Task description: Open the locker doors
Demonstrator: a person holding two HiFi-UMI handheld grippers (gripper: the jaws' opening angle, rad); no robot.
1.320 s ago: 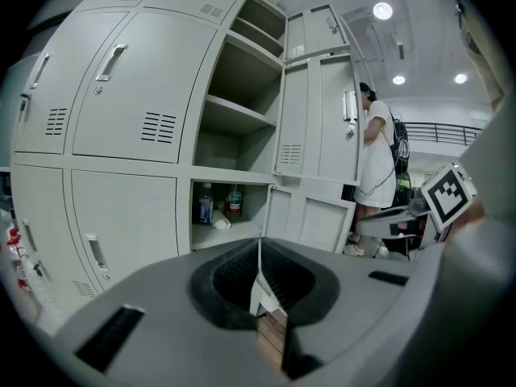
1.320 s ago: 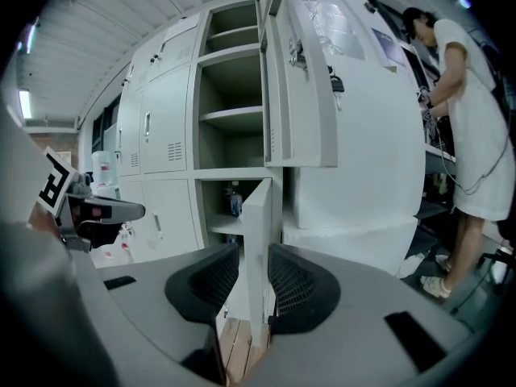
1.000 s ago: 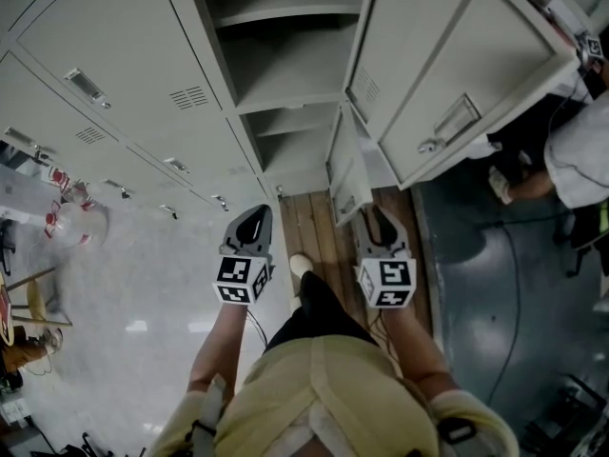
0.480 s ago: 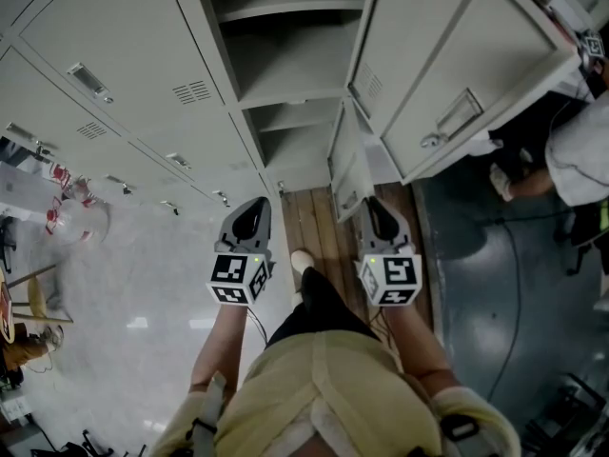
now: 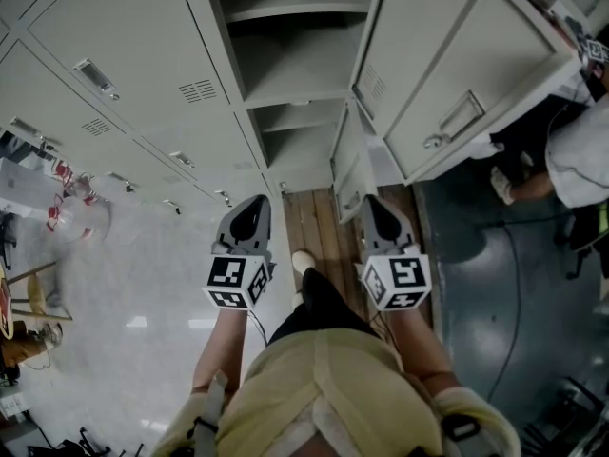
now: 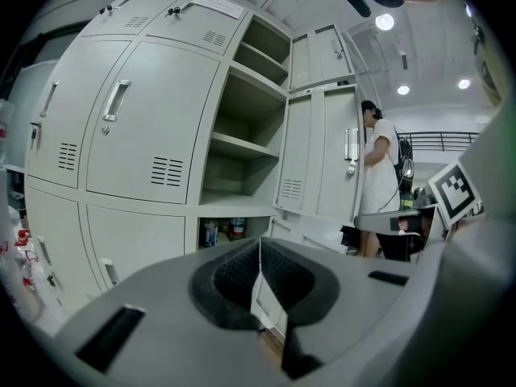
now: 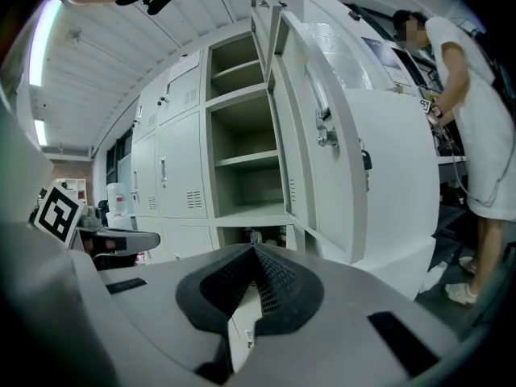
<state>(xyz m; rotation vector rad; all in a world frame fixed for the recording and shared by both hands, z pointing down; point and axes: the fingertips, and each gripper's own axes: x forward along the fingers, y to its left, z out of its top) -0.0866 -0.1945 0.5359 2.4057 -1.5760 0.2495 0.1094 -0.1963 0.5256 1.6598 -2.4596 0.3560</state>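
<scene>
Shelves (image 5: 297, 63) ahead — shut doors (image 5: 124, 60) left, open doors (image 5: 461, 50) right.

The head view looks steeply down; the 2 gripper views face forward; all 3 share the open lockers (image 5: 295, 65).

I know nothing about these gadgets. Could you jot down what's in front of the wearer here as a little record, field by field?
Setting: bank of grey metal lockers
Open: one column, its upper door and lower door swung out to the right, bare shelves showing
Shut: closed doors on the left
Left gripper: fingers together, holding nothing
Right gripper: fingers have just closed together, nothing between them
Bystander: a person at the far right
</scene>
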